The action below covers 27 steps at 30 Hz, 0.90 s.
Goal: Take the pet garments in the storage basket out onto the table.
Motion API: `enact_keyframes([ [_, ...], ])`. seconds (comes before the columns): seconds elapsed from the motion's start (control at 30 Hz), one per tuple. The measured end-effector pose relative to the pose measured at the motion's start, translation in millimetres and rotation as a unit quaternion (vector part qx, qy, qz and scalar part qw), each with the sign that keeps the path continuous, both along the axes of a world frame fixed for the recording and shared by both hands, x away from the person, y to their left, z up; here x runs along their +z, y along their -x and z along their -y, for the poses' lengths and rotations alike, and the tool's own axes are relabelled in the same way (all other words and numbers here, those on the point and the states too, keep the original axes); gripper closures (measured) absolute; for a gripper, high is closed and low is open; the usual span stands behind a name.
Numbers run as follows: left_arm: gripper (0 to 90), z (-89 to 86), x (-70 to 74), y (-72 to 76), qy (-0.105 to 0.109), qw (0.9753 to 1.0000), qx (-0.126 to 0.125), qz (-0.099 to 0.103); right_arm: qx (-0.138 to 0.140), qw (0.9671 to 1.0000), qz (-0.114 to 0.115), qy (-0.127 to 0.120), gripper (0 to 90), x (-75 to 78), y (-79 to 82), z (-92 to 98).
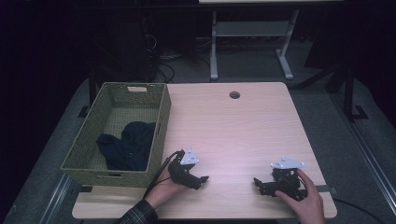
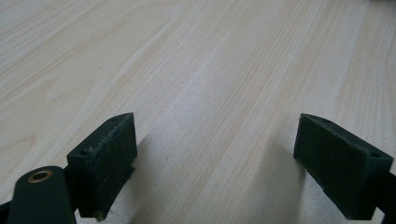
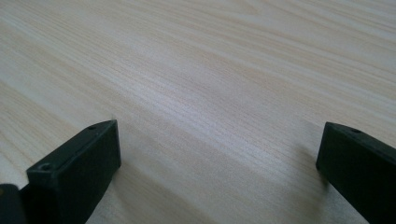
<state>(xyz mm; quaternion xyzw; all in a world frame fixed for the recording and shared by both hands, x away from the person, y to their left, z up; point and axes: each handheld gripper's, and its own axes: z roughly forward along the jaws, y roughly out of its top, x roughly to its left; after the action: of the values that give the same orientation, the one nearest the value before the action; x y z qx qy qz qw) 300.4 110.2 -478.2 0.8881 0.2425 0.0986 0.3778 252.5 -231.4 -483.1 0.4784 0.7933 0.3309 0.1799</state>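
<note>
Both tools rest low on the bare wooden surface (image 1: 243, 126), near its front edge and well apart from each other, and neither has anything in hand. The dark blue garment (image 1: 127, 145) lies crumpled inside the green woven basket (image 1: 159, 122), which stands at the left side of the surface; it covers the nearer part of the basket floor and leans up against the right wall. Judged from this layout, the work sits at a resting point — either the cloth has been put away and the job is finished, or a pick from the basket has yet to begin; the pictures do not settle which.

The left tool (image 1: 198, 181) lies just beside the basket's near right corner, pointing toward the right across the surface. In the left gripper view its jaws stand wide apart, with plain wood grain between the pads (image 2: 105, 163) and nothing gripped. The right tool (image 1: 262, 185) points leftward, toward the other one (a hand wraps its rear). In the right gripper view its jaws are likewise spread wide over bare wood, the pads (image 3: 77, 170) empty.

If the garment is to come out, the next move probably falls to the left tool, being the closer — it would need to lift, swing over the basket's rim, and descend onto a raised fold of cloth before closing.
</note>
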Motion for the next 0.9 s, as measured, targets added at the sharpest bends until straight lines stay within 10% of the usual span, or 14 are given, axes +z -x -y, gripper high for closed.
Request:
enact_keyframes([
  [0.9,13.7,-2.2,8.0,-5.9,-0.009,0.9996,0.017,-0.022,-0.001,1.0000,0.000,0.000,0.0,0.0,0.1,0.0],
])
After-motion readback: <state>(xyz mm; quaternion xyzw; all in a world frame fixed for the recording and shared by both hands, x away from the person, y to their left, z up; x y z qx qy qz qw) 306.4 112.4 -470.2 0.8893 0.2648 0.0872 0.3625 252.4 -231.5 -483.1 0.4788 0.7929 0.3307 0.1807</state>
